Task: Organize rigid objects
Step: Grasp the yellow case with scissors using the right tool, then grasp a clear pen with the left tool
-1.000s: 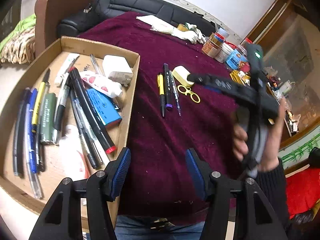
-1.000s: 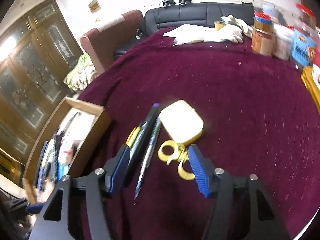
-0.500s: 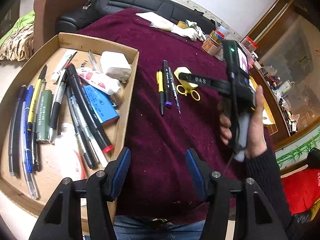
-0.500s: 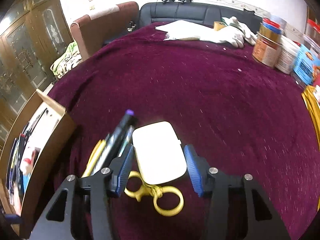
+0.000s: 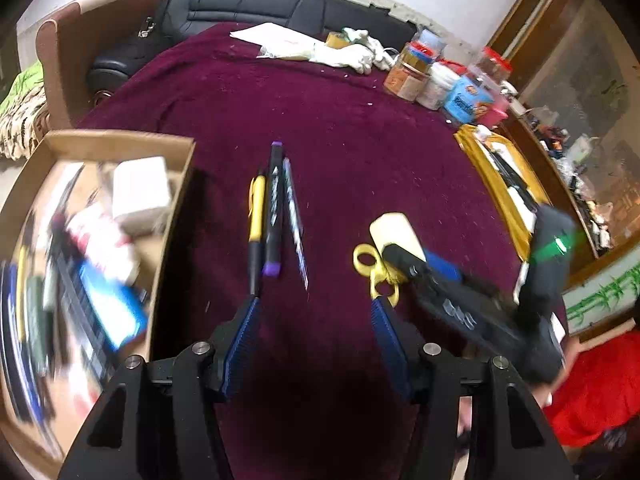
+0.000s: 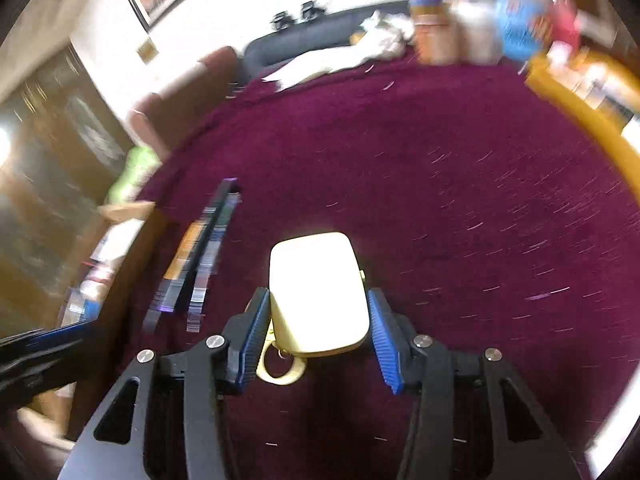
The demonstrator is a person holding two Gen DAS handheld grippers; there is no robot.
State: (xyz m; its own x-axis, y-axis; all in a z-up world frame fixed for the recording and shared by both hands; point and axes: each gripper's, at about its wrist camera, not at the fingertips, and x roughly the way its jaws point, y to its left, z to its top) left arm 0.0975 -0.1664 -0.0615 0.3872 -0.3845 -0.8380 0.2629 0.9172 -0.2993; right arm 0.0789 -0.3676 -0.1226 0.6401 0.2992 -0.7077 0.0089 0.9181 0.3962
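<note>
Compared with a second back, the right gripper (image 6: 316, 332) has been brought down over the pale yellow case (image 6: 316, 292) near the lower middle of its view, and the jaws are closing around it, though it can't really be told whether the pads are pressing yet. The yellow scissors (image 5: 376, 272) are tucked right under the case, touching it. The left gripper (image 5: 316, 340) has been swung from the cardboard box (image 5: 120, 140) toward the three pens (image 5: 272, 216) at frame centre; its tongs are spread with nothing between them. Progress-wise, a good chunk looks done: the box at the left edge is already packed with pens, a white block and a blue packet, all blurred. Left on the maroon cloth (image 5: 340, 128) are the pens, the case and the scissors, so probably a few more trips are needed.
</note>
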